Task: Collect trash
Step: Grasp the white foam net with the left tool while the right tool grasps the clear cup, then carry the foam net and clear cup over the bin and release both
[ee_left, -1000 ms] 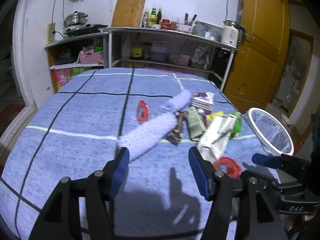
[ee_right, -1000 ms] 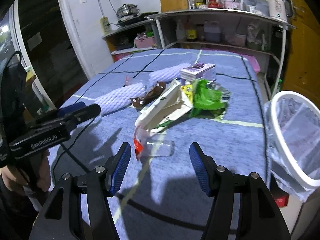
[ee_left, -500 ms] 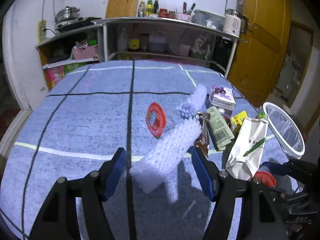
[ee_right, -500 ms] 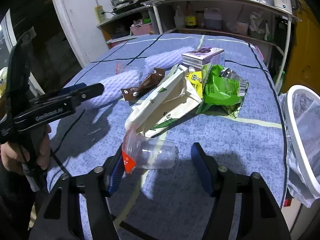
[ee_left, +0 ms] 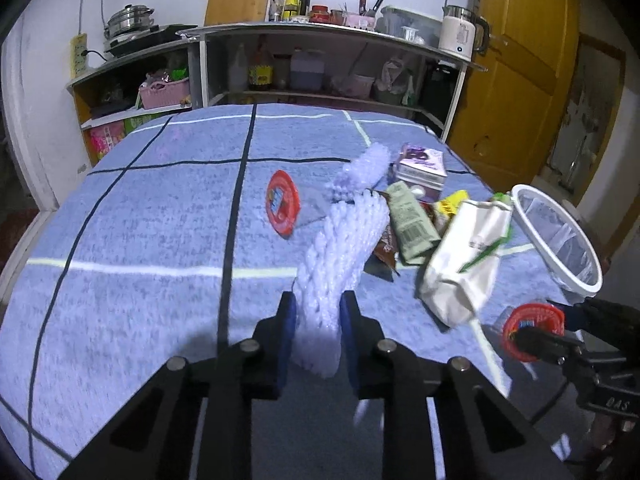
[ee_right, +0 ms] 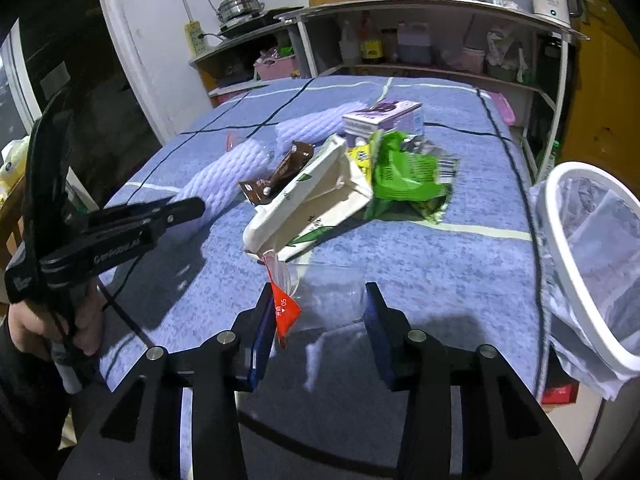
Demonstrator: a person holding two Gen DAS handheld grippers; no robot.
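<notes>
My left gripper is closing, and its blue pads squeeze the near end of a white foam net sleeve lying on the blue tablecloth. In the right wrist view, a clear plastic cup with a torn red lid lies between the closing jaws of my right gripper; both pads touch its ends. The left wrist view shows that right gripper at the cup's red lid. A white paper bag, a green packet, a brown wrapper and a purple box are piled beyond.
A white-rimmed bin with a plastic liner stands off the table's right edge. A second cup with a red lid and another foam sleeve lie mid-table. Shelves with kitchenware line the far wall, beside a yellow door.
The left gripper moved forward and down over the foam sleeve and closed on its end. The right gripper's jaws narrowed around the clear cup.
</notes>
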